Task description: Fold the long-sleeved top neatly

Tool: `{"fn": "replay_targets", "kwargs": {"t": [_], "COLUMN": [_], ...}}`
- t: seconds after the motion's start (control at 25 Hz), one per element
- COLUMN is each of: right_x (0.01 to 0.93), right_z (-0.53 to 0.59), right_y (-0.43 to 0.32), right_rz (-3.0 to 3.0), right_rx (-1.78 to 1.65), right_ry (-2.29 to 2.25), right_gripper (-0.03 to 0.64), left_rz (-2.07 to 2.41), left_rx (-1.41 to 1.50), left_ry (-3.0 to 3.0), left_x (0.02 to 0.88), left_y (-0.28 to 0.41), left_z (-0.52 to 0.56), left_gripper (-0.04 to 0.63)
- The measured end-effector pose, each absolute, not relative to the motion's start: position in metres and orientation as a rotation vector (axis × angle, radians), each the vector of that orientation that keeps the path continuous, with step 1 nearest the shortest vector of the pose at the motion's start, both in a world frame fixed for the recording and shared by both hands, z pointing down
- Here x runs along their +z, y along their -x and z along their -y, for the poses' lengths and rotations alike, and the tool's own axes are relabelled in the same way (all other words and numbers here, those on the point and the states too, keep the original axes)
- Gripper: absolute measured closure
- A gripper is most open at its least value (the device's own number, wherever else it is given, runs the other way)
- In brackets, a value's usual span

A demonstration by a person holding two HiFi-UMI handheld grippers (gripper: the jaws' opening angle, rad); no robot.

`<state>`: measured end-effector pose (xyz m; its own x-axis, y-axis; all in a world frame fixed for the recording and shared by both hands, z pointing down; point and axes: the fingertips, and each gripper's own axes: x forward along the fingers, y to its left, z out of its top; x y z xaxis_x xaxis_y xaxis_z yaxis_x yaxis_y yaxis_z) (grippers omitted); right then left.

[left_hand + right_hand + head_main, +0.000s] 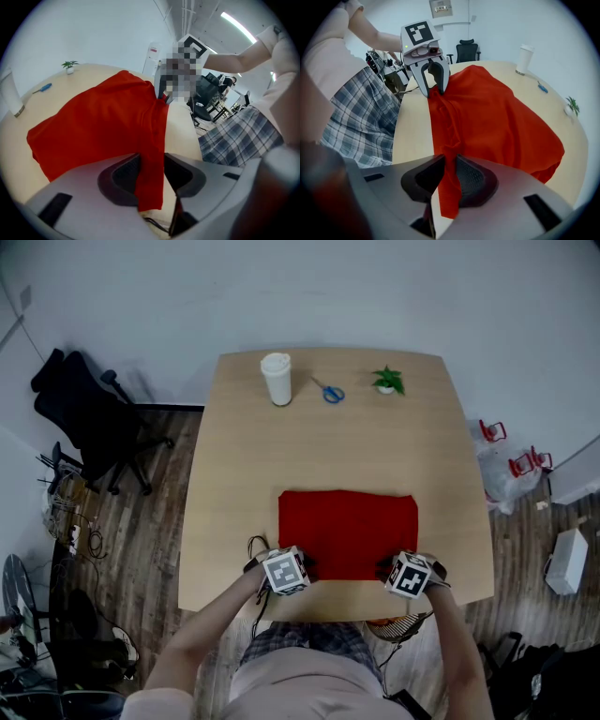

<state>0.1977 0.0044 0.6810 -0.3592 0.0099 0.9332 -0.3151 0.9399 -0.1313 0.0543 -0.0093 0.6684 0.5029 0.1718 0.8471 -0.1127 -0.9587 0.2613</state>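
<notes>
Fabric of the one red top (348, 532), flat at the table (328, 446) edge, hangs loose in the parted left gripper (151, 174); the right gripper (449, 177) pinches it, shown only by the two gripper views.

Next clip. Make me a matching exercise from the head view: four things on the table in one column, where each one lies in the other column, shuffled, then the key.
Things
1. white cup
2. blue scissors
3. potted plant
4. red top

Places
A. near edge of the table, by the person
B. far edge, rightmost of three
C. far edge, leftmost of three
D. far edge, middle of three

Pairs: 1-C, 2-D, 3-B, 4-A
</notes>
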Motion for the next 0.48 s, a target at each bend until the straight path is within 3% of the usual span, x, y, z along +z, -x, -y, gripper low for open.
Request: {"fn": "replay_targets", "kwargs": {"t": [0.16, 0.48], "right_x": [0.69, 0.677], "right_z": [-0.014, -0.008], "right_y": [-0.196, -0.192], "right_rz": [1.913, 1.964], "right_rx": [0.421, 0.483], "right_ry": [-0.207, -0.237], "right_gripper": [0.447, 0.423], "left_rz": [-0.117, -0.139], "left_rx": [1.417, 1.388], "left_ry": [-2.431, -2.437], "left_x": [0.669, 0.664], "left_y": [-0.055, -0.055], "left_z": [-0.002, -0.001], "left_gripper": [0.36, 0.348]}}
